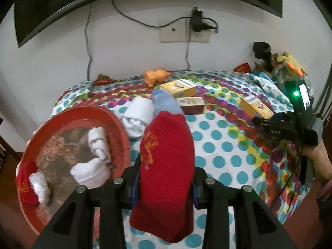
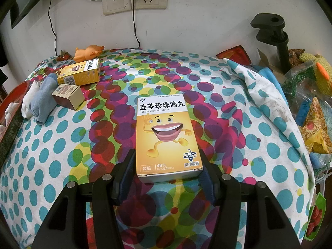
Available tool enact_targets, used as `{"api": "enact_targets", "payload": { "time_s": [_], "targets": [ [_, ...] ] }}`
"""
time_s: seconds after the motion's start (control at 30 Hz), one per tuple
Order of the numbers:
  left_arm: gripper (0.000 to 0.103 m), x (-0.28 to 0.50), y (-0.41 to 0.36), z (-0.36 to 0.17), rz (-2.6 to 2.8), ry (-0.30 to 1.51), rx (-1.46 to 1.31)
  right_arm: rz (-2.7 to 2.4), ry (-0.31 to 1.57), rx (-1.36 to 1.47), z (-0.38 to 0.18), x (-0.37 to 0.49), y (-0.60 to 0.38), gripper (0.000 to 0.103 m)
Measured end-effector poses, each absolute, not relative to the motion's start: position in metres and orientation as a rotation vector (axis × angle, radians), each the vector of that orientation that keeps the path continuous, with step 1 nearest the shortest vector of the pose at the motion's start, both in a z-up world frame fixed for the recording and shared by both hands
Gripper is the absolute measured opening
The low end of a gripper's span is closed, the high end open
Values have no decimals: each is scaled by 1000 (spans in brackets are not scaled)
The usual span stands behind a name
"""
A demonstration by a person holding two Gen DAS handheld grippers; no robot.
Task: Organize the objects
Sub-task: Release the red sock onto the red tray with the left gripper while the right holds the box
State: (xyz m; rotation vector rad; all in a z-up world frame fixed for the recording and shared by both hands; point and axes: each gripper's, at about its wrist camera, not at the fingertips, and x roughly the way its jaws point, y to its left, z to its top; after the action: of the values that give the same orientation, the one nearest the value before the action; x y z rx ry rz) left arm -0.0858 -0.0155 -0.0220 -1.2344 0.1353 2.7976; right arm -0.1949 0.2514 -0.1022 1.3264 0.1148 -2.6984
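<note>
Red sock (image 1: 166,178) with orange embroidery. Tablecloth (image 2: 62,145) white, covered in teal, red, purple, yellow and green dots. Tray (image 1: 122,137) red, with mottled brown centre. Rolled socks (image 1: 97,143) white; another sock (image 2: 44,99) grey-blue. Box (image 2: 167,137) yellow-orange with white top band and cartoon mouth. Toy (image 1: 155,75) orange.

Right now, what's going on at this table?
The left gripper is shut on a red knitted sock, held beside the round red tray that already holds rolled white socks. The right gripper brackets a yellow medicine box lying on the polka-dot cloth; grip unconfirmed.
</note>
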Motion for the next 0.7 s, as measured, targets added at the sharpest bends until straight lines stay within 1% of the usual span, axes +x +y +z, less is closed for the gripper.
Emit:
{"api": "enact_targets", "payload": {
  "time_s": [0.1, 0.3, 0.43, 0.57, 0.7],
  "targets": [
    [37, -86, -31, -21, 2826, 142, -1256, -2699, 115, 1326, -102, -195, 251, 55],
    [37, -86, -68, -23, 2869, 86, -1310, -2699, 115, 1327, -102, -195, 251, 55],
    [37, -87, -95, -23, 2935, 83, -1333, -2699, 115, 1327, -102, -195, 251, 55],
    [37, -90, -128, -20, 2980, -9, -1370, -2699, 115, 1327, -102, -195, 251, 55],
    [37, -94, -152, -20, 3027, -13, -1391, -2699, 115, 1327, -102, -195, 251, 55]
  ]
}}
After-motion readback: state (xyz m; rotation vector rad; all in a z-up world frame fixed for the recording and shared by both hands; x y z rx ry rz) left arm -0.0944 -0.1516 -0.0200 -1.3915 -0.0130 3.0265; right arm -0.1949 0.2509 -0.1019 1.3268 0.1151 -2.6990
